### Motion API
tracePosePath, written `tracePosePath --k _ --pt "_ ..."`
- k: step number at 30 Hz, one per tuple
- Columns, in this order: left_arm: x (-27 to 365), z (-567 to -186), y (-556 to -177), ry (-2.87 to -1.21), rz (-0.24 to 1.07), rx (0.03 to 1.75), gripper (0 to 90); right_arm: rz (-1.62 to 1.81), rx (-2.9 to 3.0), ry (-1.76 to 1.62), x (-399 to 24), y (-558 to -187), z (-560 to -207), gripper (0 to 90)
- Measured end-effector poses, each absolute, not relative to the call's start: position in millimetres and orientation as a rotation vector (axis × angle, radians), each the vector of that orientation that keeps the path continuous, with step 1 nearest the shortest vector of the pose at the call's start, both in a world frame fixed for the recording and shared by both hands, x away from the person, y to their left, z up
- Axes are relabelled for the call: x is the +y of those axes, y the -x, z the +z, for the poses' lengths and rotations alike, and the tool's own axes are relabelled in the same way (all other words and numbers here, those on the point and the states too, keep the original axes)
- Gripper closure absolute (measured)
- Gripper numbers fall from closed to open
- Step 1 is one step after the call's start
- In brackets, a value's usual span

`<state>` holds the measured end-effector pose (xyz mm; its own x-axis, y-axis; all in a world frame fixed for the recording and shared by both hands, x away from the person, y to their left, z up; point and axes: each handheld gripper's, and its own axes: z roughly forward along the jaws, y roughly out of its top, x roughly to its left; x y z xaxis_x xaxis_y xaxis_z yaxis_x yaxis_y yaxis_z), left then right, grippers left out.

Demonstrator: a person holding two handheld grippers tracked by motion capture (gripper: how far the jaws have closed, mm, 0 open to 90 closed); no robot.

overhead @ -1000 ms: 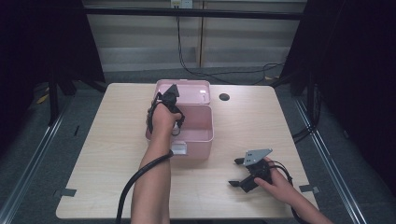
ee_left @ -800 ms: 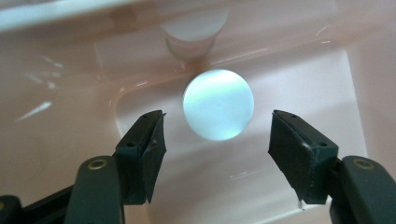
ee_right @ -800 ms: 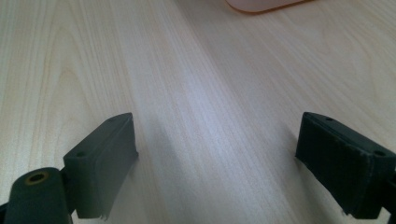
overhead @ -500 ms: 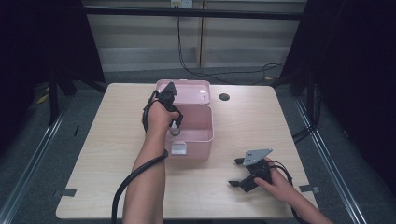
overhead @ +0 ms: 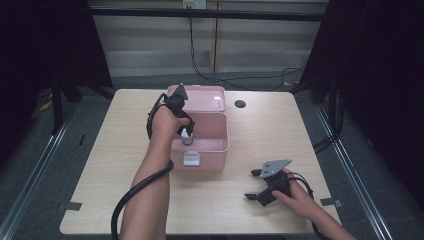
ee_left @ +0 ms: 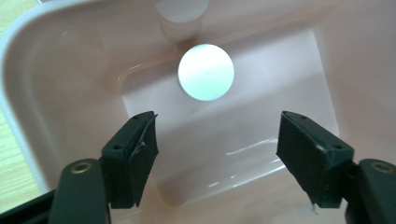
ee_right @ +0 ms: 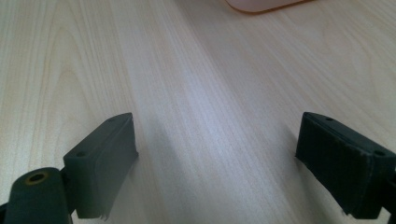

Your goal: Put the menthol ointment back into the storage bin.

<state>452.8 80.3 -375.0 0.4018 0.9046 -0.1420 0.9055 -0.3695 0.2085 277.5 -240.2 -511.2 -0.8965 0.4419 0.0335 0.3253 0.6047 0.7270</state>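
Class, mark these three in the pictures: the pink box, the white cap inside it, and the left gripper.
pink box [overhead: 220,146], high view, on its front rim.
white cap [ee_left: 205,72], left gripper view, middle of its flat top.
left gripper [ee_left: 217,154], left gripper view, midway between its fingertips.

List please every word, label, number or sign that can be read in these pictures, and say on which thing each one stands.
None: no text can be read in any view.
Pink box: plain walls, no print seen.
White round object inside the box: blank top.
White latch on the box front: too small to tell.
Wall outlet: too small and blurred to read.
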Motion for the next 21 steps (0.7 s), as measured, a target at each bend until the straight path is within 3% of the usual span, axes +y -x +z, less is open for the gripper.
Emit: tracePosePath --k 10,21 --pt "79.8 -366.6 -447.1 -2.457 -0.045 1.528 21.0 1.169 2.679 -0.644 -240.1 -277.6 -511.3 11.4" --pt "87.3 -349.8 -438.3 -2.447 -0.065 1.506 20.8 1.168 2.677 -0.64 -240.2 -277.8 -511.3 11.4"
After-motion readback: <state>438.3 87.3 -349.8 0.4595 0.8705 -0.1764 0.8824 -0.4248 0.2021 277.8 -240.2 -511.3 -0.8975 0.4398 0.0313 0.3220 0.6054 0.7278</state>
